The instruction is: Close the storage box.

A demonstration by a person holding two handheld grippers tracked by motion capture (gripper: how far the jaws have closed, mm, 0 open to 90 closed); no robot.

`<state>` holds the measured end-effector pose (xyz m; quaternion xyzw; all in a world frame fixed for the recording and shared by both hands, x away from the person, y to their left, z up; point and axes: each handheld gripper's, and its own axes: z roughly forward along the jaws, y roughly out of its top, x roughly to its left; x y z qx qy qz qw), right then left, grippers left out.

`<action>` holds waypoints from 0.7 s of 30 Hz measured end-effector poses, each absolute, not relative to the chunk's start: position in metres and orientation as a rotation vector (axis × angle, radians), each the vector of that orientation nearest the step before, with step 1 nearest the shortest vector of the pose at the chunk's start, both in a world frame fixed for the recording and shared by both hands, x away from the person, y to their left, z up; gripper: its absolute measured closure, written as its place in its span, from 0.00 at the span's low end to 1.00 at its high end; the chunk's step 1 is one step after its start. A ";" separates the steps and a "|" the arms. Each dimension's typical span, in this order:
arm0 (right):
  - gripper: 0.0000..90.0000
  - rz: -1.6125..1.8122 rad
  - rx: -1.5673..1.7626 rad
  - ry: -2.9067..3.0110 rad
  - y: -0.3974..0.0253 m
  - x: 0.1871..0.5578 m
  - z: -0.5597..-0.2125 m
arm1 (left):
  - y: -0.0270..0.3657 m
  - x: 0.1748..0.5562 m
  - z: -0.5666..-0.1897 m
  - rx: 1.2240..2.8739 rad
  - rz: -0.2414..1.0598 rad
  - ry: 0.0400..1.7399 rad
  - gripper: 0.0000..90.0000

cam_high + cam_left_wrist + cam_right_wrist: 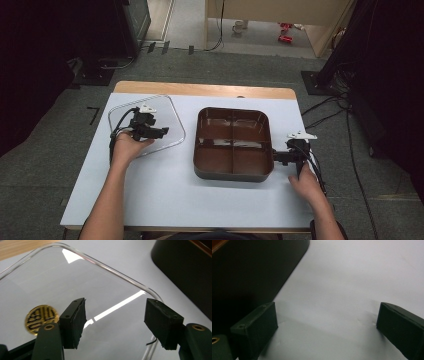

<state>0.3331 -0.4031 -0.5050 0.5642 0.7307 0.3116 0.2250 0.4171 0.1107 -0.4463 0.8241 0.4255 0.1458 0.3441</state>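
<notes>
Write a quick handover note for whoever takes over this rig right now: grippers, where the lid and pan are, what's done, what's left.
Left gripper: open, over the clear glass lid, near its corner, gripping nothing.
Right gripper: open, beside the pan's right side, over bare table.
Divided brown pan: mid-table, uncovered, compartments look empty.
Lid lies flat to the pan's left.
Done: nothing gripped yet.
Left, probably: grasp the lid, set it on the pan.

This looks like a lab or test room, not a home. My surface point(165, 200) is a small table with a white sheet on it, standing alone on grey carpet point(45, 165). Black stands point(95, 75) and dark curtains point(390, 75) are all around me. Lots of black cables point(325, 107) lie on the floor. Far back there is a doorway to a bright room point(265, 35).
</notes>
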 end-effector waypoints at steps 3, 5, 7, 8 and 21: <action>0.03 0.860 1.557 2.015 -0.403 0.333 -0.505 | 0.127 0.422 -0.448 2.107 0.389 1.145 0.38; 0.03 0.862 1.558 2.014 -0.403 0.333 -0.505 | 0.134 0.424 -0.447 2.083 0.421 1.153 0.38; 0.03 0.861 1.556 2.014 -0.403 0.333 -0.505 | 0.140 0.425 -0.447 2.062 0.442 1.163 0.38; 0.03 0.861 1.556 2.014 -0.403 0.333 -0.505 | 0.142 0.426 -0.448 2.059 0.455 1.170 0.38; 0.03 0.862 1.557 2.014 -0.403 0.333 -0.505 | 0.152 0.443 -0.468 2.099 0.532 1.251 0.48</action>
